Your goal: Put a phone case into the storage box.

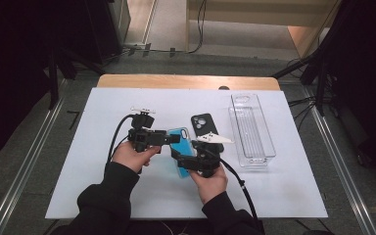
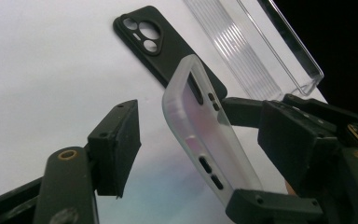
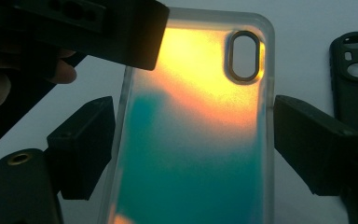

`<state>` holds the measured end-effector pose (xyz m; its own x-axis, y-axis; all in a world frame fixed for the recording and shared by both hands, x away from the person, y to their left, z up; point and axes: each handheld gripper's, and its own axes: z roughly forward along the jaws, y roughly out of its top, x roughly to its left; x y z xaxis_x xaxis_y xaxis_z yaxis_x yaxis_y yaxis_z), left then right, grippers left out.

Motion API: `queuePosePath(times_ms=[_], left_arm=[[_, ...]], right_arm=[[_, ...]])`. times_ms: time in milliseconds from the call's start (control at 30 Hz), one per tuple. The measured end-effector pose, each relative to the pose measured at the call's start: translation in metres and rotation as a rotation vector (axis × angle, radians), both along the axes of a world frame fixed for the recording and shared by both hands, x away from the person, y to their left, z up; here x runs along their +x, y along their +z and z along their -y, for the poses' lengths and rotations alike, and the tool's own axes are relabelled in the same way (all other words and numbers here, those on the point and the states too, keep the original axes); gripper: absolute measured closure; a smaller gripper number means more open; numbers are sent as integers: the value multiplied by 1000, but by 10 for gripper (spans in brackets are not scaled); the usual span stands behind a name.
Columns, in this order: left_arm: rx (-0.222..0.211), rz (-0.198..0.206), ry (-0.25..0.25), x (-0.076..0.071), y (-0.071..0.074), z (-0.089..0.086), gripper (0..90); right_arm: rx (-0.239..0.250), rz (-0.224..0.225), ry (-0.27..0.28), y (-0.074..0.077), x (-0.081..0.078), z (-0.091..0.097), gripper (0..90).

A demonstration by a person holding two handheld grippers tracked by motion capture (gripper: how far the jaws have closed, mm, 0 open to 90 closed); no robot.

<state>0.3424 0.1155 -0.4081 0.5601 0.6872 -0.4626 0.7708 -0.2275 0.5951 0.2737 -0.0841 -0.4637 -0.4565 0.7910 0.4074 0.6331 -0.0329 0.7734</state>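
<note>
Now right tool [image 1: 180, 155] clamps blue case [image 1: 179, 139] edges; left tool [image 1: 172, 138] open astride.

No legible text or labels

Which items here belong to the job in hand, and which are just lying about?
In hand:
- translucent blue phone case, between both claws
- left claw
- right claw

Lying about:
- black phone case, flat on the white sheet
- clear plastic tray
</note>
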Motion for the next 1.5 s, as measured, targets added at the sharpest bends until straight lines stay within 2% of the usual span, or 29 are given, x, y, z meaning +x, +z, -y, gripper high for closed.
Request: queuePosePath(times_ms=[133,267,300,400,467,500,533,567,600,767,967,1033,1100,1167,1200,1233,1300,1333,1367,1400,1433,1500], left_arm=[[-2,0,9,1,-1,1,359],[0,-21,24,3,-2,0,410],[-12,-23,36,3,-2,0,410],[-31,-19,57,4,-2,-2,526],[-44,-33,55,5,-2,-3,610],[-64,-46,52,5,-3,-4,640],[-64,-46,52,5,-3,-4,674],[-83,-47,47,5,-3,-5,674],[-98,-48,50,4,-3,-6,754],[-159,-73,62,4,-2,-8,788],[-163,-76,66,2,0,-8,811],[-170,-80,66,1,1,-9,812],[-172,-75,69,1,1,-9,812],[-172,-71,72,0,2,-9,813],[-175,-68,71,0,2,-9,813],[-176,-63,74,-1,4,-9,812],[-174,-46,82,-2,5,-10,812],[-174,-46,82,-2,5,-10,811],[-170,-40,86,-2,6,-11,811],[-166,-30,90,-2,6,-11,811],[-161,-22,90,-2,6,-12,811],[-151,-6,93,-3,7,-12,810]], right_arm=[[10,1,-3,-1,-1,-3,142],[22,12,-12,-1,-2,-4,142],[25,14,-13,-1,-3,-4,142],[38,24,-13,0,-4,-5,142],[41,31,-13,0,-5,-5,142],[42,36,-11,0,-5,-5,142],[42,38,-10,0,-5,-5,142],[42,38,-10,0,-5,-5,142],[51,46,-5,0,-5,-5,141],[41,74,-7,0,-6,-7,141],[22,93,-5,-1,-5,-9,138],[6,115,9,-2,-4,-8,134],[1,118,18,-1,-4,-8,132],[0,72,69,1,3,-5,76],[0,72,69,1,3,-5,76],[8,60,85,2,6,-4,6],[6,46,119,7,13,2,0],[6,46,119,7,13,2,0],[-5,37,129,9,14,3,0],[-17,23,174,14,16,5,0],[-17,23,174,14,16,5,0],[-43,22,210,18,18,7,0]])
